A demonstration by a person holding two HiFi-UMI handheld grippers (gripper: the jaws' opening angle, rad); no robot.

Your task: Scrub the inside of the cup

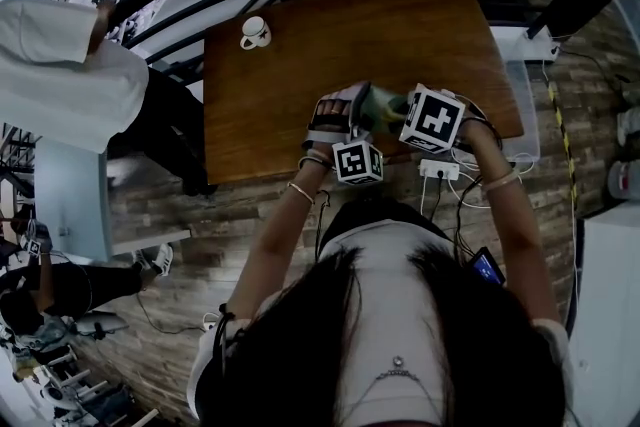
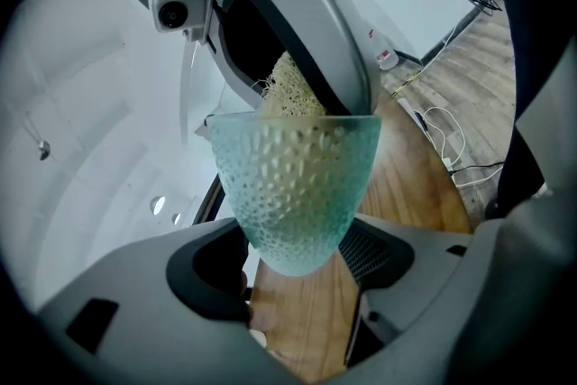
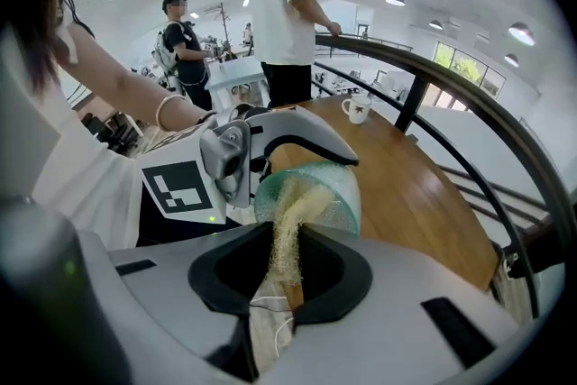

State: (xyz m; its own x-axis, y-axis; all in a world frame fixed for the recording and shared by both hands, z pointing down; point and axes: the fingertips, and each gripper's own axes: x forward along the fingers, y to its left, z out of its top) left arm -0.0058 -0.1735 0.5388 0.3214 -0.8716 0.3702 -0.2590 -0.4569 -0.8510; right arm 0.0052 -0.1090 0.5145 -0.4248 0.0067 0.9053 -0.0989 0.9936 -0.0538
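Over wooden table (image 1: 400,45) by railing (image 3: 413,102), left gripper (image 2: 297,259) clamping cup (image 2: 297,185), right gripper (image 3: 284,273) pinching loofah (image 3: 290,221)

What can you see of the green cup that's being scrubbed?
The cup is pale blue-green and translucent, glass or plastic. It is covered in small bumps and tapers to a rounded base. The left tongs clamp its lower part, holding it above the wooden table. Its mouth faces the right tongs, whose straw-coloured fibrous scrubber reaches inside it.
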